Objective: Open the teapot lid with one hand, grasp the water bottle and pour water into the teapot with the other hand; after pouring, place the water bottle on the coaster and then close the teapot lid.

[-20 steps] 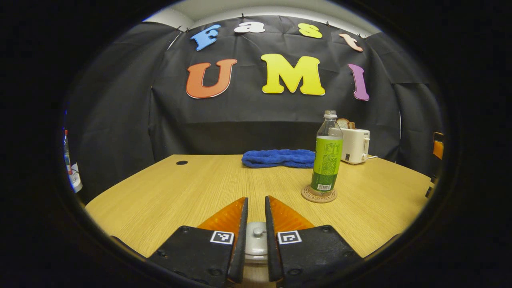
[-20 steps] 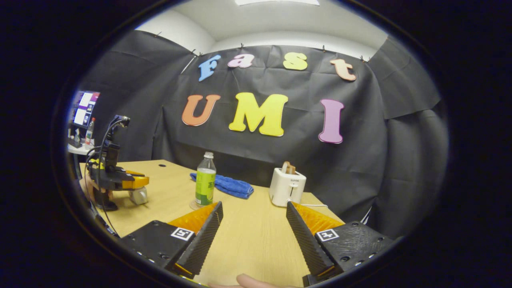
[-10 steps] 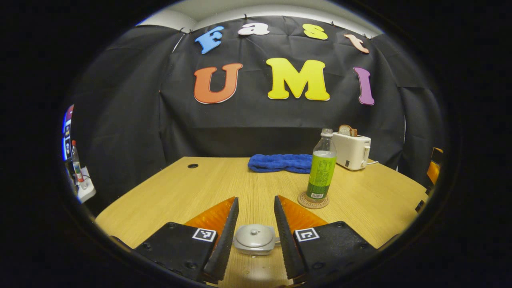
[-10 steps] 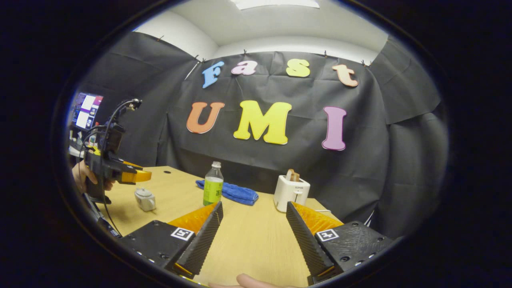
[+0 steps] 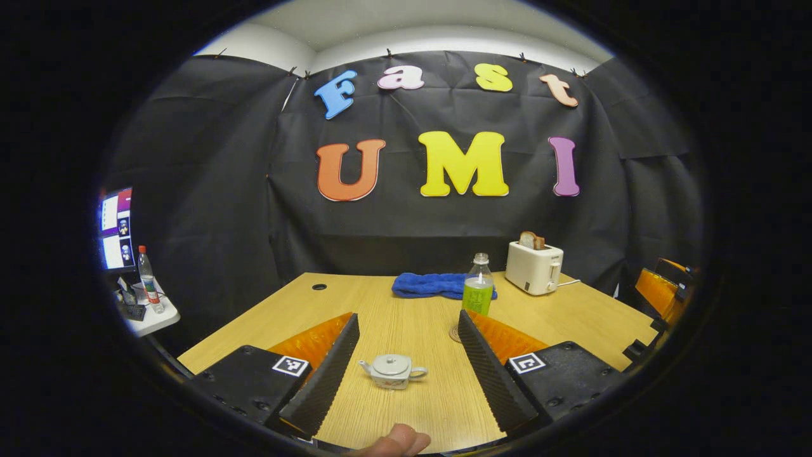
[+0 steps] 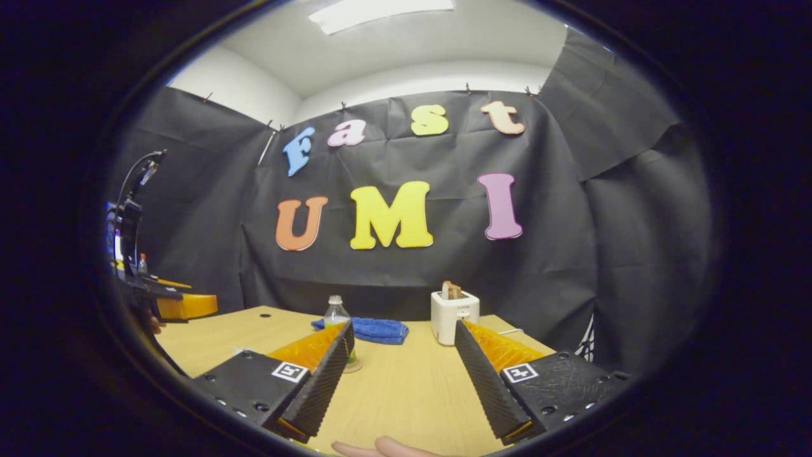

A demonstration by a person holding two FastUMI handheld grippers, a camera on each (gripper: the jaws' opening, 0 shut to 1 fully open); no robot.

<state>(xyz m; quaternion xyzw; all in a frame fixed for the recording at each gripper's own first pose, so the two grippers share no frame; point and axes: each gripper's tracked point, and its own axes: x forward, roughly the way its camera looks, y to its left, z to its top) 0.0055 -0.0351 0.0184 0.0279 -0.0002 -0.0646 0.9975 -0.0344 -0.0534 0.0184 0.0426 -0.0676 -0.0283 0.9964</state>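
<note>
Wooden table (image 5: 393,317) held the lidded teapot (image 5: 392,370) between our left gripper (image 5: 406,355)'s wide-spread fingers, untouched, water bottle (image 5: 477,294) on its coaster (image 5: 454,334), right gripper (image 6: 403,368) equally wide and empty; we judged only a clean retreat remained.

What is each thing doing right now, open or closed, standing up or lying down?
Teapot: upright on the table, lid on.
Water bottle: standing on its coaster.
Left gripper: open, holding nothing.
Right gripper: open, holding nothing.
Toaster: bread sticking up from it.
Blue towel: lying bunched.
</note>
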